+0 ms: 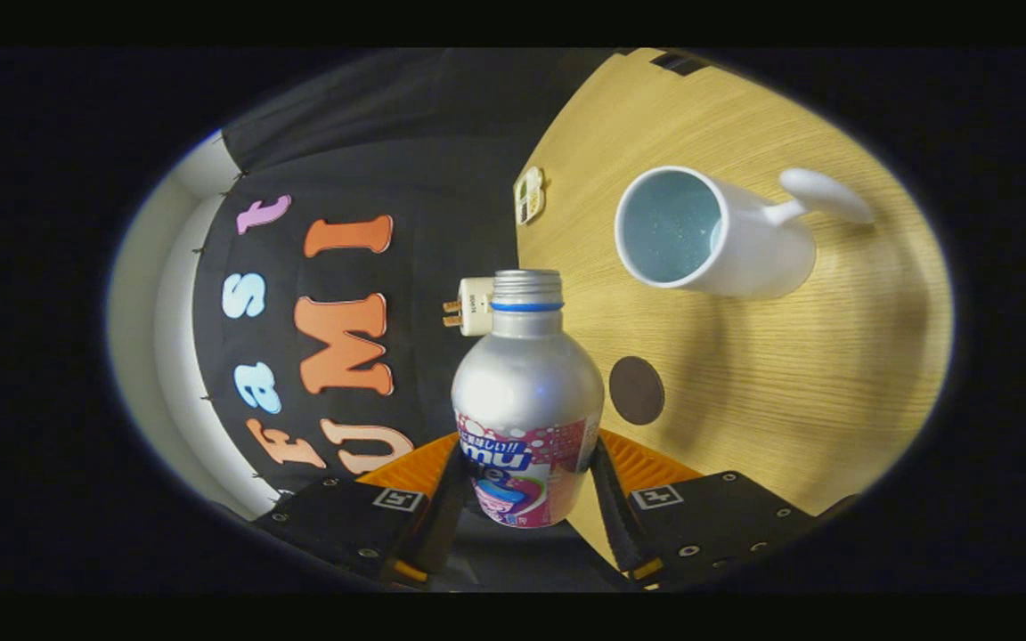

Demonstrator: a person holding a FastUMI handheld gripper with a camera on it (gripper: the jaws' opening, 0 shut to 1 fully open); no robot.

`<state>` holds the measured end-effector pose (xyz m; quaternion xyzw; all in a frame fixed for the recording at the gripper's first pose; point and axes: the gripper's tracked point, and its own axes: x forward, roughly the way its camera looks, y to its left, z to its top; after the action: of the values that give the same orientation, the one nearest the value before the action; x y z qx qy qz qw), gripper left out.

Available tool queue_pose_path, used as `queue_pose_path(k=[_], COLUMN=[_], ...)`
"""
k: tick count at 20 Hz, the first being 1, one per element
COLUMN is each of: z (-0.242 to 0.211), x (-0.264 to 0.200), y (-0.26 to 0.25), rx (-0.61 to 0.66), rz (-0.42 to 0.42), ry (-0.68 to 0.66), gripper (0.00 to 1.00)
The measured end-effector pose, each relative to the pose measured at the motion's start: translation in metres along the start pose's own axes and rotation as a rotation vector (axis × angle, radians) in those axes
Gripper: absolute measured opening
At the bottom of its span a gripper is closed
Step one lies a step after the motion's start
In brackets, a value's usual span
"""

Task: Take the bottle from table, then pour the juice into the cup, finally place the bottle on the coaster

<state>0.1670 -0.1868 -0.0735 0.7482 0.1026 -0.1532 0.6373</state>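
Jaws closed on the bottle (527, 401), both fingers pressed against its labelled lower body, one on each side. My gripper (526, 485) has it clamped at the label band; the gap between the fingers is just the bottle's width.

Bottle: silver metal body, pink and blue label, blue ring under the threaded neck. No cap on, neck open. It points straight out along my fingers, and the whole view is rolled, so the table (798, 383) stands up on one side and the booth wall is on the other. Bottle is off the table, held in the air.

Cup (713, 233): white mug with a handle, standing on the wooden table, well beyond the bottle's mouth and off to the side. Its opening faces me; inside looks pale blue, contents unclear.

Coaster (637, 390): dark round disc on the table, near the bottle's shoulder, between me and the cup. Nothing on it.

Small white plug adapter (470, 307) sits beside the bottle neck at the table edge.
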Motion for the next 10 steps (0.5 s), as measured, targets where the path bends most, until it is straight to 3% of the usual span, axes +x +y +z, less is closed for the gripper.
queue_pose_path(k=[10], z=[0.004], x=[0.001], y=[0.012], rx=[0.182], rz=[-0.006], ry=[0.011], gripper=[0.70])
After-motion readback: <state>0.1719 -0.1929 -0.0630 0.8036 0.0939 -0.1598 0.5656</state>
